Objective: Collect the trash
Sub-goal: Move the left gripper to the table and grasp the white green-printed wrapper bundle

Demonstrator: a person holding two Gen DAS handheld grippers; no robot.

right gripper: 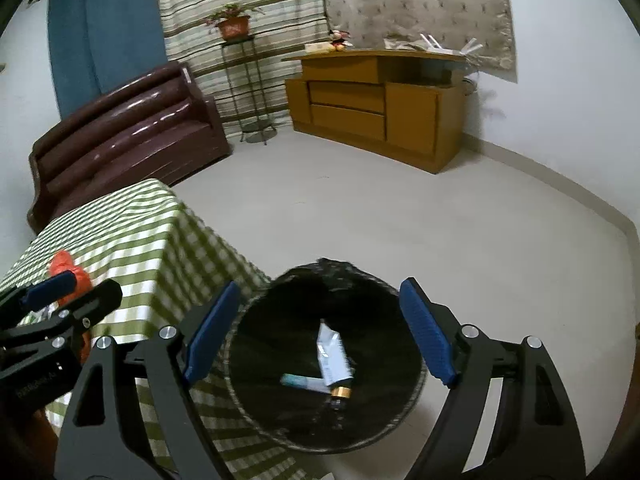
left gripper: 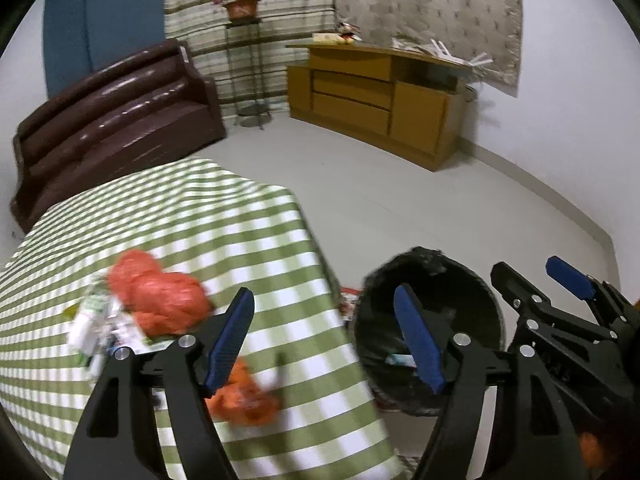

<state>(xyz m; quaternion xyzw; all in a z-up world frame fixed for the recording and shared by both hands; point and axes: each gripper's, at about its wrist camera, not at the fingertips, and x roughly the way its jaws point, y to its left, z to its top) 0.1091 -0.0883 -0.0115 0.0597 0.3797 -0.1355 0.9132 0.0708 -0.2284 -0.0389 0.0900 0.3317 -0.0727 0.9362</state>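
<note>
A black bin (left gripper: 432, 258) stands on the floor to the right of a table with a green checked cloth (left gripper: 180, 208). On the cloth lie a crumpled orange bag (left gripper: 160, 300), white and green wrappers (left gripper: 96, 324) and a smaller orange scrap (left gripper: 244, 400). My left gripper (left gripper: 323, 290) is open and empty over the table's edge, between cloth and bin. My right gripper (right gripper: 319, 284) hangs open and empty above the bin (right gripper: 280, 320). Inside lie a white tube (right gripper: 332, 356), a pale blue item (right gripper: 300, 382) and a gold cap (right gripper: 342, 392). Each gripper shows in the other's view (left gripper: 536, 276) (right gripper: 76, 290).
A brown sofa (left gripper: 112, 120) stands behind the table. A wooden cabinet (left gripper: 376, 96) lines the far wall, and a potted plant on a wire stand (left gripper: 242, 8) sits between them. A red and white scrap (left gripper: 348, 296) lies on the floor by the bin. Grey floor (right gripper: 400, 208) stretches beyond.
</note>
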